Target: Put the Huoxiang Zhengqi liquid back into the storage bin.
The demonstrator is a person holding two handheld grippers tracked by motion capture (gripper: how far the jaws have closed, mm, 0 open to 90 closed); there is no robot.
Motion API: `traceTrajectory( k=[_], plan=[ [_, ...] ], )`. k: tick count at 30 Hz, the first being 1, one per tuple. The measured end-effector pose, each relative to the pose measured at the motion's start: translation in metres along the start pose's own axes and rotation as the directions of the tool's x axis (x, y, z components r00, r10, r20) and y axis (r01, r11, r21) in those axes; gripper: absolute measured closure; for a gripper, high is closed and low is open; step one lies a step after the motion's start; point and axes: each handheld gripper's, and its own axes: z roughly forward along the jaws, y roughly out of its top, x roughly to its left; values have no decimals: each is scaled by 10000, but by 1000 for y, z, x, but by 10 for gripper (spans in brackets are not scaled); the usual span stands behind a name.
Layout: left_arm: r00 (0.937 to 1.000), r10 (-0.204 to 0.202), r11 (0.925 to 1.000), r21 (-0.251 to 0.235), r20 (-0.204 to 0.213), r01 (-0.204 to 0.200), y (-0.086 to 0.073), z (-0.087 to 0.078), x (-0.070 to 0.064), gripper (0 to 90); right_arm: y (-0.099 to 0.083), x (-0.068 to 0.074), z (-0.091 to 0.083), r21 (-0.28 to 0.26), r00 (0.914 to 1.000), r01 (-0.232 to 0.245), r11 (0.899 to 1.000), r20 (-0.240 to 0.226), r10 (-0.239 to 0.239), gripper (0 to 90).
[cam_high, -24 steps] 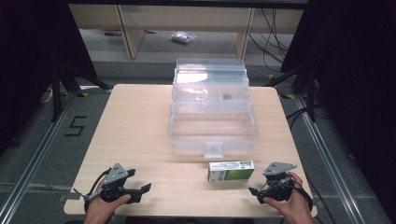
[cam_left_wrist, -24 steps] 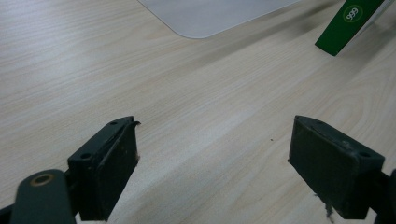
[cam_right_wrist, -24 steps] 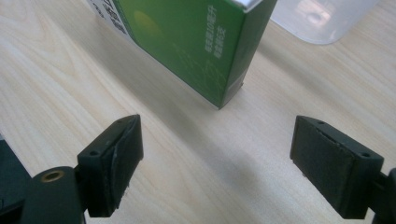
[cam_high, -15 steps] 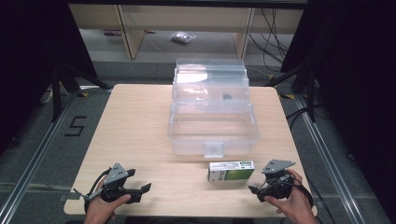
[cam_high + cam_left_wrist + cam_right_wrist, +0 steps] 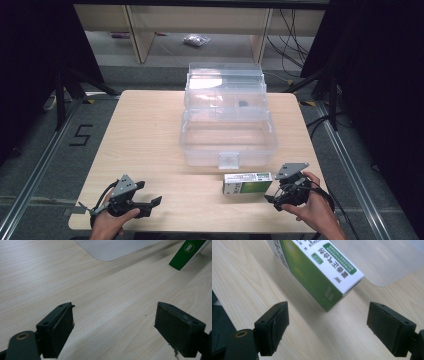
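Observation:
A green and white carton lies flat on the wooden table in front of a clear plastic box whose lid stands open. My right gripper rests just right of the carton, open, its jaws pointing at the carton's end with a short gap between. My left gripper sits open near the table's front left corner, with bare wood between its jaws. In the left gripper view the box's corner and the carton's green end lie far ahead.
The clear box has a latch tab on its front wall and a small dark item in its raised lid tray. Shelving and cables stand beyond the table's far edge. A floor mark lies to the left.
My right gripper has edged slightly nearer the carton's right end. The left gripper, the carton and the box have stayed in place.

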Motion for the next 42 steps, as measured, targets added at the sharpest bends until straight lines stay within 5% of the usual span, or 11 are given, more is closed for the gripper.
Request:
traceTrajectory(
  k=[11,16,21,26,28,42],
  plan=[
    [9999,102,9999,36,8,-102,0,0,0,149,26,-4,-12,387,9966,819,9959,53,-822,184],
    [10000,54,10000,5,-11,-54,0,0,0,149,36,-3,-12,452,9936,1098,9929,-313,-1085,186],
    [10000,17,10000,-28,15,-17,0,0,0,149,55,0,-3,738,9832,1781,9812,-531,-1744,191],
    [10000,10,10000,-35,20,-10,0,1,0,149,65,4,7,886,9791,1932,9771,-816,-1862,198],
    [10000,29,10000,-16,-8,-29,0,0,0,149,73,5,15,979,9674,2420,9653,-1010,-2322,213],
    [10000,48,10000,-16,24,-48,0,0,0,149,86,5,38,1540,9501,2917,9440,-1603,-2674,233]
  ],
)
